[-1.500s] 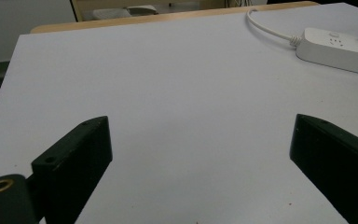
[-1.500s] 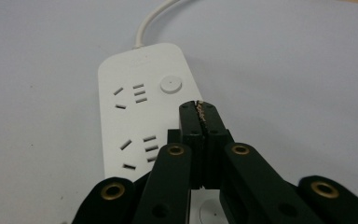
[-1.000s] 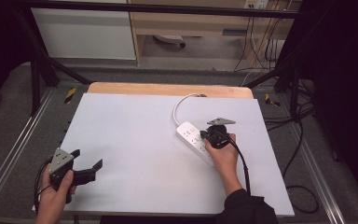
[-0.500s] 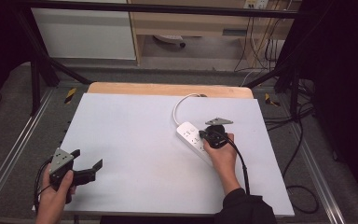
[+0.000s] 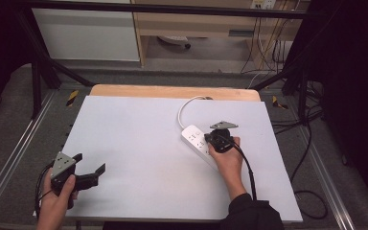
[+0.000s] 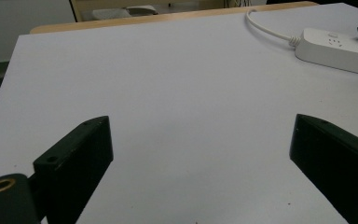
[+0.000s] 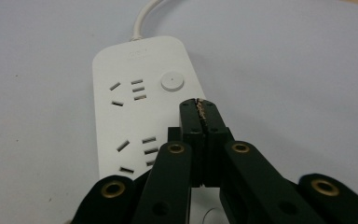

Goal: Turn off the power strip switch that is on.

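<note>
White sheeting covers the table (image 5: 139, 143), with bare wood showing along its far edge. On the right half lies a white power strip (image 5: 199, 141), cord (image 5: 184, 108) curling away. Over the strip, the right gripper (image 7: 199, 106) hovers with jaws pressed together, holding nothing. At the near left corner, the left gripper (image 5: 88, 170) gapes wide, empty.

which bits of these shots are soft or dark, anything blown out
High view: room edges fall into deep shadow, white table evenly lit, no glare. Left gripper view: near black jaws blurred, power strip fairly sharp. Right gripper view: power strip's round button crisp, the right gripper slightly soft.
</note>
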The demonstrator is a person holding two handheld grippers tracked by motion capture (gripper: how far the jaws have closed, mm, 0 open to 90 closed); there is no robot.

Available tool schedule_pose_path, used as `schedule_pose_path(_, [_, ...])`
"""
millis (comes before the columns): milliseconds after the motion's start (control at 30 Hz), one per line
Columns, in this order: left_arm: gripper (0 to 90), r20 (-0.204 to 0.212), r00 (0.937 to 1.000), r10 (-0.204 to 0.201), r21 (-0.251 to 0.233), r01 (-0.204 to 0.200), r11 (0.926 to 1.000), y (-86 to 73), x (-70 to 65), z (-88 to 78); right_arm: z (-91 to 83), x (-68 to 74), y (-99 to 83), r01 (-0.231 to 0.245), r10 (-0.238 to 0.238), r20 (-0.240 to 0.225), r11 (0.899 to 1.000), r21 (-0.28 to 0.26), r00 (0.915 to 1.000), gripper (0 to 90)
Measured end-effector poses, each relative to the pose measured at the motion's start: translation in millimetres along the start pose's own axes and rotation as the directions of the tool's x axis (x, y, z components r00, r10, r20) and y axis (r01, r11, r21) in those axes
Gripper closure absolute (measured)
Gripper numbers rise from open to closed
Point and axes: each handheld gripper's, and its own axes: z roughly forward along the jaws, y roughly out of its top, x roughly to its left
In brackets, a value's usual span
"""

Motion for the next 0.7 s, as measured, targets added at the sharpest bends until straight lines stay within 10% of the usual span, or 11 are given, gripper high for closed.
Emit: schedule_pose_path(700, [5.8,-0.006,1.0000,0.008,0.005,-0.008,1.0000,-0.1,-0.2,0.4,0.2,1.8,-2.6,0.011,-0.011,0.013,1.000,-0.018,0.9999,90.0])
